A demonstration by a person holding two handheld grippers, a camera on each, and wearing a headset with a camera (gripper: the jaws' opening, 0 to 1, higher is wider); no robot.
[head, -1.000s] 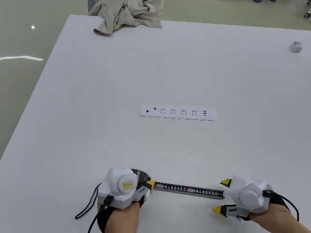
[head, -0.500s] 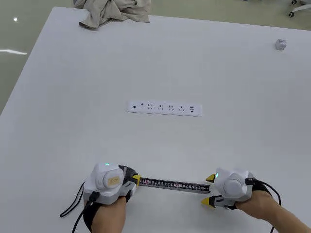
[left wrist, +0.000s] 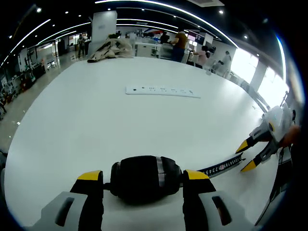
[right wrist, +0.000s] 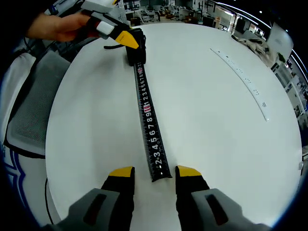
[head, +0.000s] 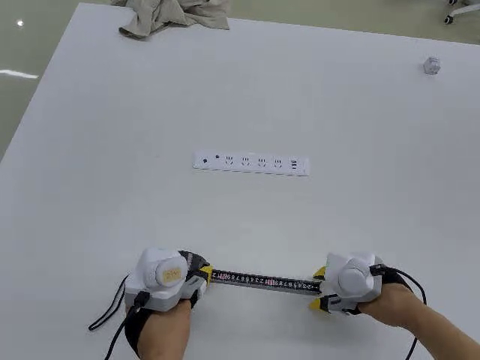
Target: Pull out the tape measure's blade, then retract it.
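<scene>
A black tape measure case point(left wrist: 144, 176) sits low on the white table point(head: 337, 97), and my left gripper point(left wrist: 144, 176) is shut on it; in the head view that gripper point(head: 201, 274) is at the near left. The blade point(head: 266, 282) lies flat, pulled out to the right, numbers up. Its hooked end point(right wrist: 161, 174) rests between the yellow fingertips point(right wrist: 120, 172) of my right gripper point(right wrist: 155, 172), whose jaws stand open with a gap on each side of the blade. In the head view the right gripper point(head: 318, 288) is at the near right.
A white power strip point(head: 251, 163) lies across the middle of the table. A crumpled beige cloth point(head: 169, 13) sits at the far left edge and a small grey object point(head: 430, 65) at the far right. The table's near edge is close to both hands.
The head camera has shifted, so the scene sits a little to the left. The blade's pulled-out length and both grippers' holds look the same.
</scene>
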